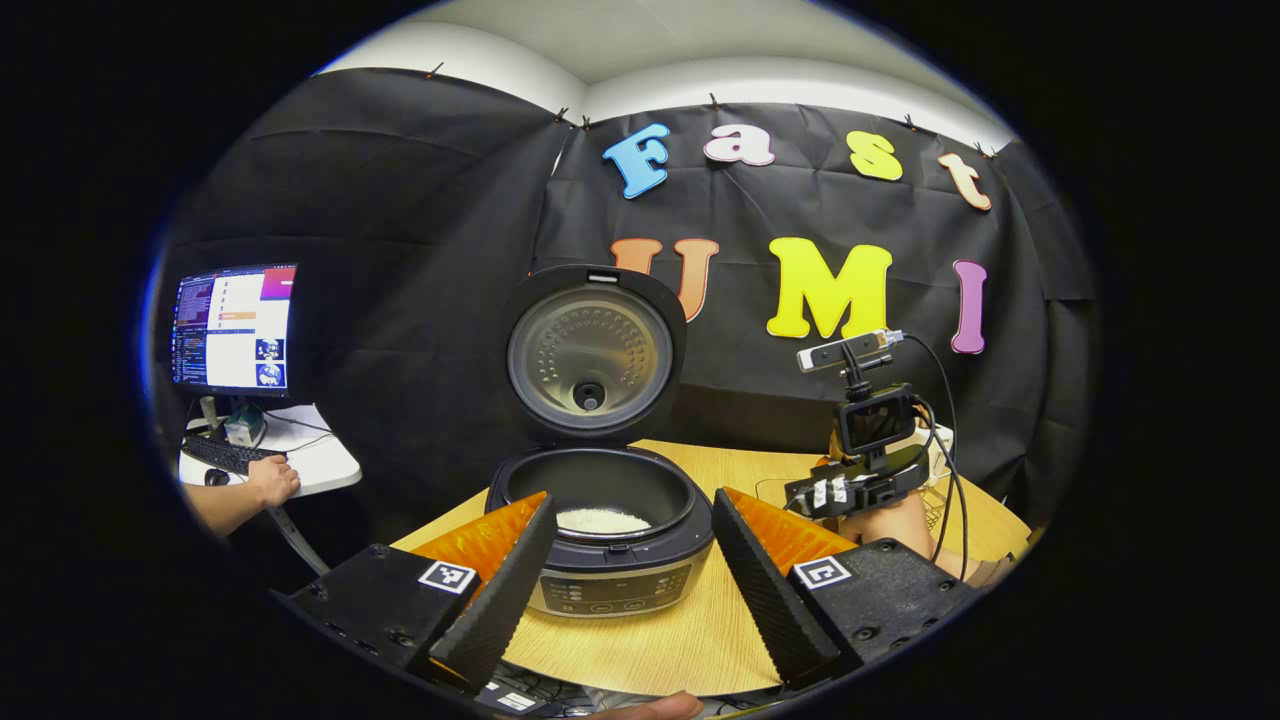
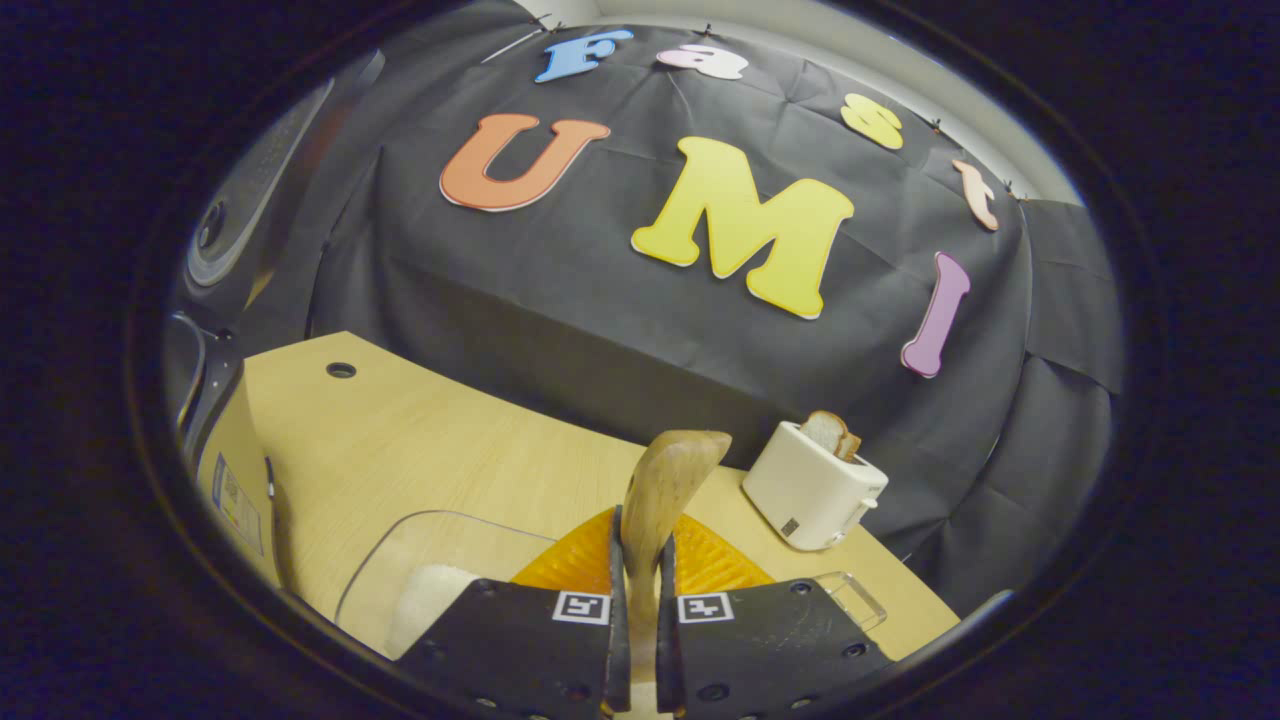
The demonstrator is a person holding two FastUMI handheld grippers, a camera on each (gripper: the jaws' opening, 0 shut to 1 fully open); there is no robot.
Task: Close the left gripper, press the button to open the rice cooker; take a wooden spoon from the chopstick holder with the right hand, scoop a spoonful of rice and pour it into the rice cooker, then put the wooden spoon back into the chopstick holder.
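With the rice cooker's lid raised, I log the left gripper view first, then the right gripper view.

Left hand-held gripper [image 1: 632,575]: released; I see its two fingers spread wide, touching nothing, one to each side of the cooker's front.
Rice cooker [image 1: 600,545]: on the desk [image 1: 690,640], just beyond my left fingers; lid [image 1: 592,352] upright and open, a patch of white rice [image 1: 602,520] lying in the inner pot.
Right hand-held gripper, seen from the left: [image 1: 850,490] farther off to the right of the cooker, held over the desk with a hand under it; from here I cannot tell how its fingers stand.
Side table [image 1: 300,465]: monitor [image 1: 235,328], keyboard [image 1: 222,455], a person's hand [image 1: 272,482] at its edge.

Right hand-held gripper: clenched on the wooden spoon [image 2: 665,490]; both fingers press the handle, bowl standing up above them.
Clear container [image 2: 400,575]: on the desk below my fingers, white rice inside.
Toaster [image 2: 812,487]: white, near the desk's far edge, bread slices standing in its slots.
Rice cooker edge: at the far left.
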